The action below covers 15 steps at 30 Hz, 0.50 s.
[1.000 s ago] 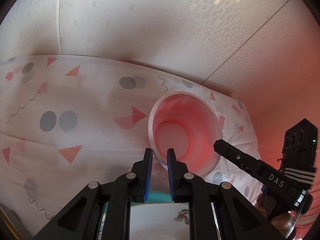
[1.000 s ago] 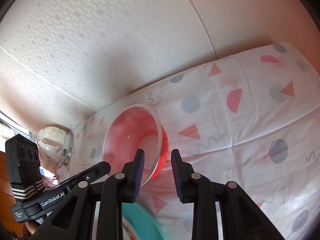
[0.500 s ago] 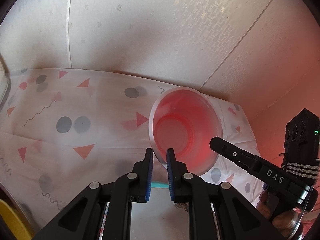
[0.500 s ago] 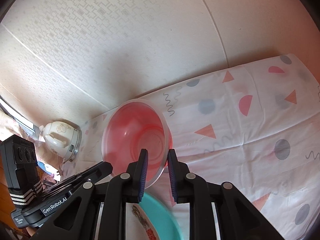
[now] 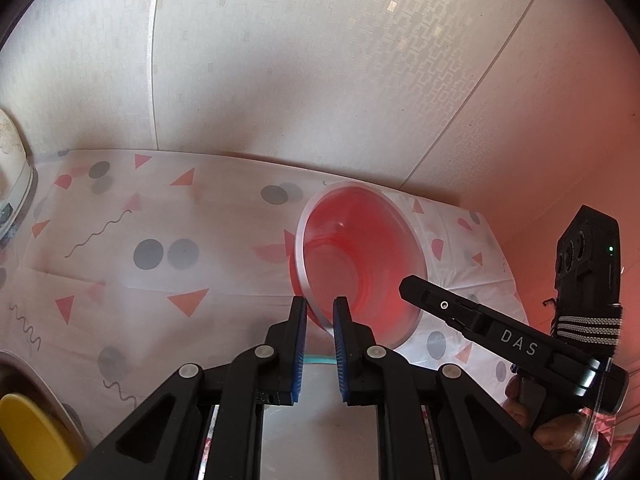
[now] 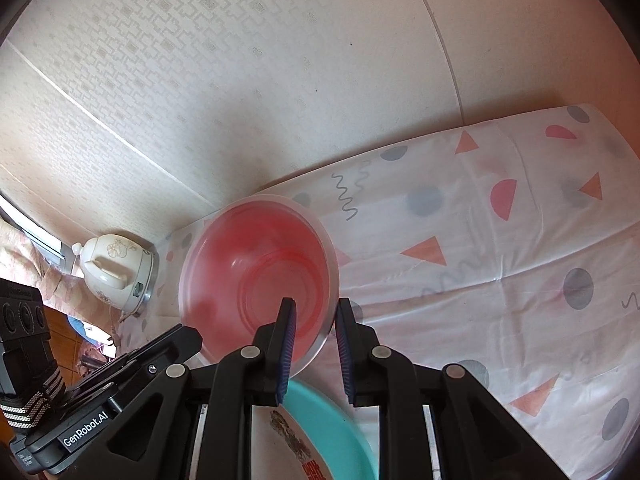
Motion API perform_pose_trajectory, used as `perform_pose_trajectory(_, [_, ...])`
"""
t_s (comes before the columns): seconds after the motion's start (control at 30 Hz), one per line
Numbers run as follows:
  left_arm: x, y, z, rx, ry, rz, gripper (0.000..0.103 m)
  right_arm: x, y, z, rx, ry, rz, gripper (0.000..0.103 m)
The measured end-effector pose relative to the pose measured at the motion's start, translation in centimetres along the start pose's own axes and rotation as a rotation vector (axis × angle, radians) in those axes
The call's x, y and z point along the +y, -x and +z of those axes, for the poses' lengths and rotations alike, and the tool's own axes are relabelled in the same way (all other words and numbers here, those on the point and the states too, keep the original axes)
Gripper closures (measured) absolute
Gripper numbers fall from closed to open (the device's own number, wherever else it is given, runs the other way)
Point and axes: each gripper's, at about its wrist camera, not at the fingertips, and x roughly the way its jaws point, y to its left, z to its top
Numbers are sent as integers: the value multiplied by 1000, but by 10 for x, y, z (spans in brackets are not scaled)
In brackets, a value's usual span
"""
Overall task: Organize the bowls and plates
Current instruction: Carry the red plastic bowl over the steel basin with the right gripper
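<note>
Step in hand, by judgement: two-handed carry of the translucent red bowl (image 5: 360, 264), tilted with its mouth toward the cameras, above the patterned tablecloth (image 5: 160, 280). Left gripper (image 5: 320, 320) pressed together on the near-left rim of the bowl, rim wall between the blue pads. Right gripper (image 6: 316, 328) likewise pinching the opposite rim, wall seen passing between its pads in the right wrist view. Bowl placed toward the far corner of the table in both views, close to the papered wall (image 6: 280, 80); contact between its base and the cloth not determinable.

Directly below the bowl's near edge: teal plate (image 6: 332, 420) with a printed centre, partly under the grippers. Next move, by judgement: keep both pinches even, level the bowl, and bring it over the teal plate or another stacking place without twisting the thin rim.

Hidden or unclear:
- Most of the teal plate covered by gripper bodies; only a thin teal arc shows in the left wrist view.
- Yellow object (image 5: 36, 436) at near left cut off by the frame; kind not determinable.
- White rice cooker (image 6: 116, 272) at the table's left end partly cut off.
- Any further plates or bowls out of view.
</note>
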Motion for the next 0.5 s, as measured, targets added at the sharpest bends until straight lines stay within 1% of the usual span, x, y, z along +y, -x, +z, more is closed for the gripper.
perform_pose_trajectory(0.23, [15, -12, 0, 30, 29, 22, 90, 4, -23, 4, 32, -2, -4, 83])
perform_pose_trajectory(0.3, [23, -18, 0, 50, 55, 25, 90, 3, -30, 4, 47, -16, 8, 81])
perform_pose_trajectory(0.37, [31, -22, -1, 63, 81, 17, 90, 1, -34, 4, 54, -27, 10, 81])
perform_pose_trajectory(0.43, [35, -24, -1, 64, 91, 19, 90, -1, -36, 4, 58, -38, 12, 81])
perform_pose_trajectory(0.5, [38, -24, -1, 67, 99, 5, 90, -3, -36, 3, 60, -47, 21, 81])
